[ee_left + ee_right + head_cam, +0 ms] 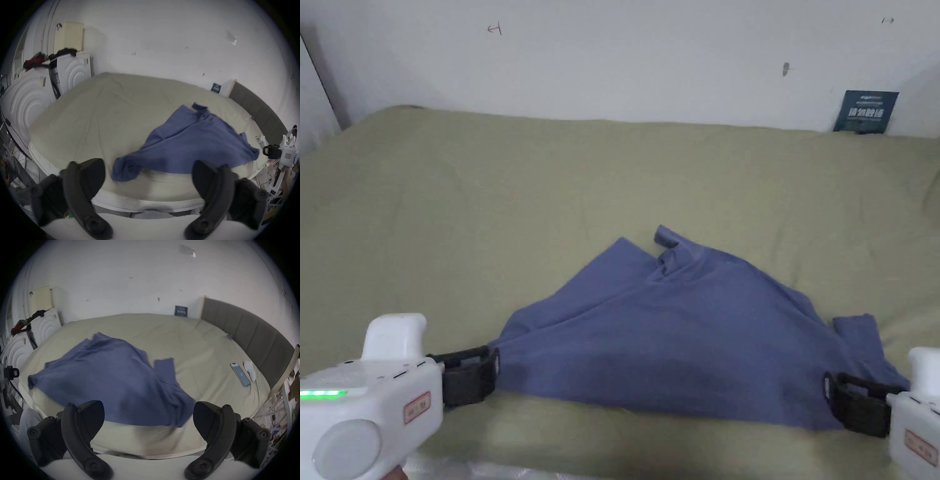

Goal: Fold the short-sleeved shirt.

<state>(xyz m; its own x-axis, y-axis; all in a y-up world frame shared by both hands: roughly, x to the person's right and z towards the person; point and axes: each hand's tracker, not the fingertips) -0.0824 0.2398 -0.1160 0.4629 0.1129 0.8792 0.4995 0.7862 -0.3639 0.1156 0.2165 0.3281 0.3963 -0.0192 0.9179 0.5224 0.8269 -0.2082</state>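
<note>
Olive bed (487,187) took up most of the head view. Blue short-sleeved shirt (687,337) lay crumpled lower centre. Left gripper (487,375) at lower left, right gripper (831,400) at lower right, both w/ jaws spread wide, gripping nothing. Dark sign (865,111) upper right, writing too small to read.
</note>
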